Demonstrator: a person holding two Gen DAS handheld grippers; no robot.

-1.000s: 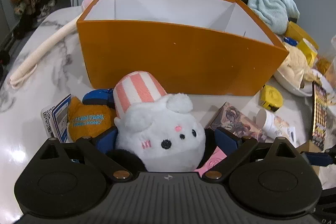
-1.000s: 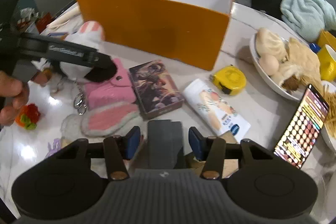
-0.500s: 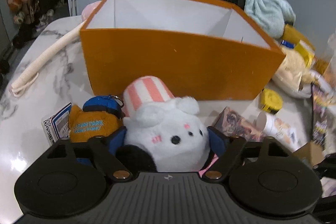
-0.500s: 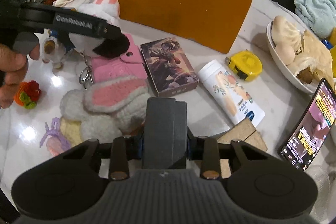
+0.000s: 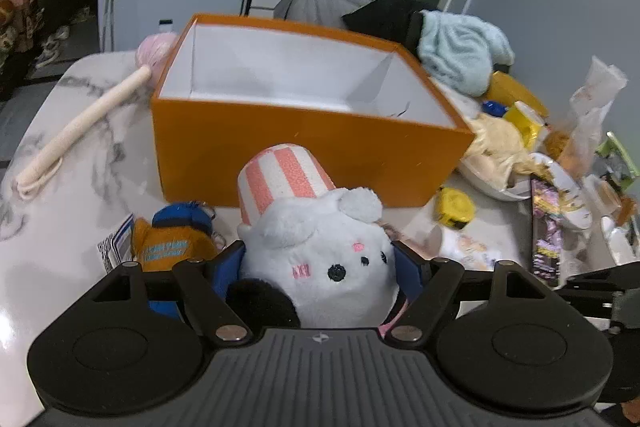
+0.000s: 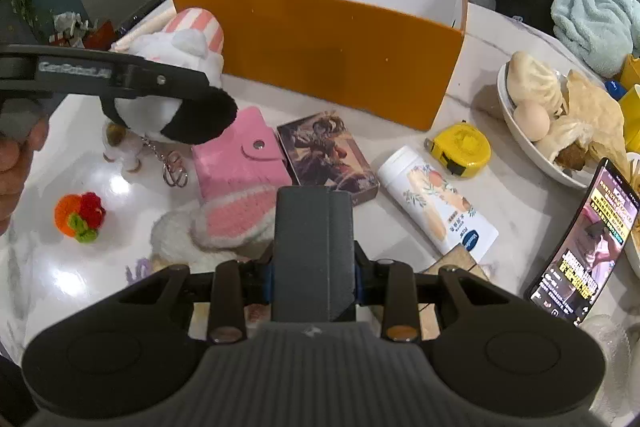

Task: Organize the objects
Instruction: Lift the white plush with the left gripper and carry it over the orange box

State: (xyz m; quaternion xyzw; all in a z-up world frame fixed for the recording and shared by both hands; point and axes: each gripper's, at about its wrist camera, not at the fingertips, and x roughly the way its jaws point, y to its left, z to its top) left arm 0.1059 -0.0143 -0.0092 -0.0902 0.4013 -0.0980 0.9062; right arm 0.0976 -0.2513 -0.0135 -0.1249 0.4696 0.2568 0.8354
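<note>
My left gripper (image 5: pixel 320 267) is shut on a white plush animal (image 5: pixel 320 267) with a pink-striped hat, held above the table in front of the open orange box (image 5: pixel 304 143). The box's white inside shows nothing in it. The right wrist view shows the plush (image 6: pixel 168 67) lifted left of the box (image 6: pixel 340 51). My right gripper (image 6: pixel 314 267) is shut on a dark grey flat case (image 6: pixel 314 247), held above the table's near side.
On the marble table lie a pink wallet (image 6: pixel 240 163), a fluffy pink-and-white slipper (image 6: pixel 224 227), a card box (image 6: pixel 328 155), a white tube (image 6: pixel 436 207), a yellow tape measure (image 6: pixel 460 147), a food bowl (image 6: pixel 552 115), a phone (image 6: pixel 584 243) and an orange plush keychain (image 5: pixel 172 243).
My left gripper has lifted the plush higher, so the box's inside shows more. My right gripper closed on the grey case and raised it.
</note>
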